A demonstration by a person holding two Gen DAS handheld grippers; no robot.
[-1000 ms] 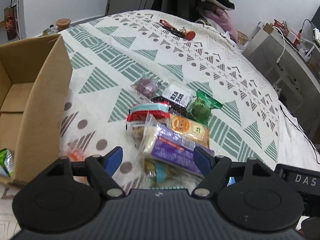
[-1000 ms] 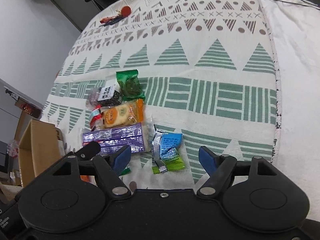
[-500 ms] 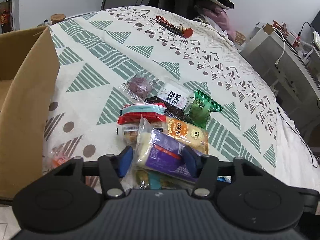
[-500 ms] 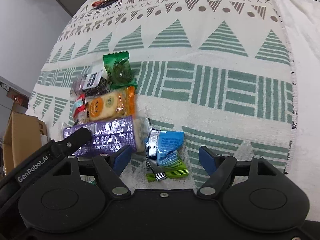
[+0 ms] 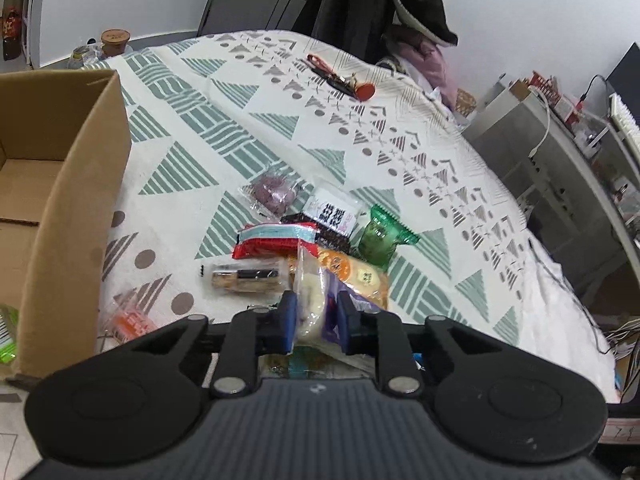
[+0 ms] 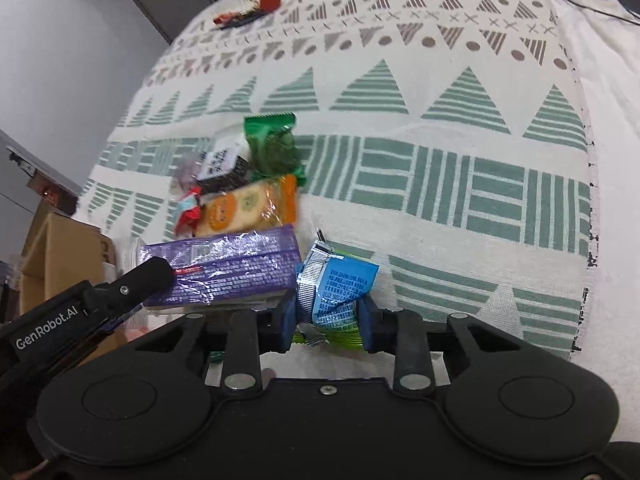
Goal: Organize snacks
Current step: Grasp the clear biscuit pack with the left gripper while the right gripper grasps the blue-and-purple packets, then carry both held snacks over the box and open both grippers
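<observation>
A pile of wrapped snacks lies on the patterned bedspread (image 5: 224, 120). My left gripper (image 5: 314, 316) is shut on the end of the long purple snack pack (image 5: 320, 304), also seen as the purple snack pack (image 6: 236, 272) in the right wrist view. My right gripper (image 6: 326, 316) is shut on a blue foil packet (image 6: 340, 292), with a green packet (image 6: 336, 338) under it. Behind lie an orange cracker pack (image 6: 248, 210), a green candy (image 6: 274, 148), a black-and-white packet (image 5: 332, 216), a red-and-blue packet (image 5: 276, 238) and a purple round sweet (image 5: 274, 194).
An open cardboard box (image 5: 72, 184) stands at the left, its wall close to the pile. A small orange snack (image 5: 130, 322) lies near the box. Red keys (image 5: 344, 80) rest far back on the bed. A grey desk (image 5: 560, 152) with cables stands at the right.
Both grippers went from open to shut: the left closed on the purple pack's end, the right moved forward and closed on the blue packet.
</observation>
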